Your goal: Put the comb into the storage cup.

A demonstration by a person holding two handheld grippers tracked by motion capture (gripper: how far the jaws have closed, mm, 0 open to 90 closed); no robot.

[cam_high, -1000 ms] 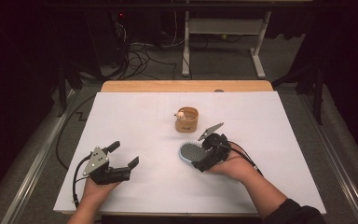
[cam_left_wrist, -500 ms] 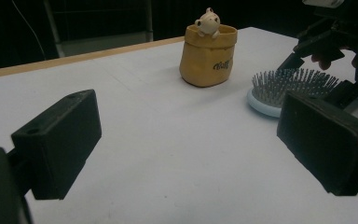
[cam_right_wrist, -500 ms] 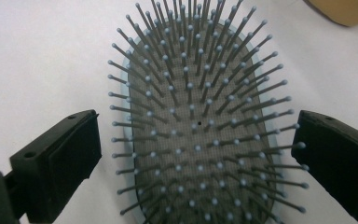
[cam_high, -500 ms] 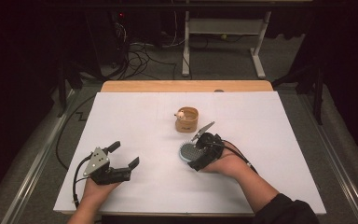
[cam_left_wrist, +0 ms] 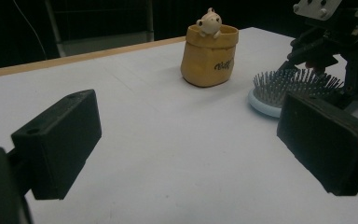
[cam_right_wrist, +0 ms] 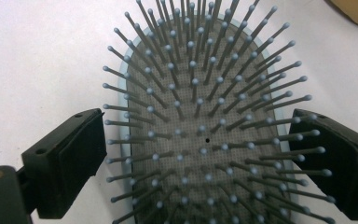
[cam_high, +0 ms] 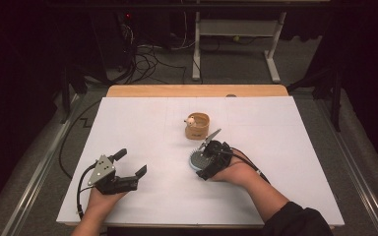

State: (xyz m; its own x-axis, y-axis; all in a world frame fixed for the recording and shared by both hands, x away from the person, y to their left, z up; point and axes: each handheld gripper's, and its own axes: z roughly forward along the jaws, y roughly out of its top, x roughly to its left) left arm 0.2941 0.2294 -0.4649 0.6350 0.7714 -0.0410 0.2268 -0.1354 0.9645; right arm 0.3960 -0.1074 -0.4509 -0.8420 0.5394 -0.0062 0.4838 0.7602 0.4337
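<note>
A pale blue hairbrush (cam_high: 193, 161) lies bristles up on the white table (cam_high: 275, 162), just in front of a tan pot (cam_high: 197, 126) with a small cream figure on its rim. My right gripper (cam_high: 202, 160) reaches down over the brush head (cam_right_wrist: 200, 93). Its jaws have just been closing, with the head between them. The pads (cam_right_wrist: 81, 154) stand at the bristle tips, with a small gap to the brush rim. My left gripper (cam_high: 131, 162) rests open and empty at the front left; from it I see the pot (cam_left_wrist: 209, 56), the brush (cam_left_wrist: 279, 91) and the right gripper (cam_left_wrist: 326, 42).
The table's wooden back edge (cam_high: 197, 91) lies behind the pot. Cables and a desk frame (cam_high: 236, 54) stand on the floor beyond. The white surface stretches wide to the left and right of the pot.
My right hand has edged a little to the left, further over the brush head, and its jaws stand slightly narrower. The left hand and the pot have stayed put.
</note>
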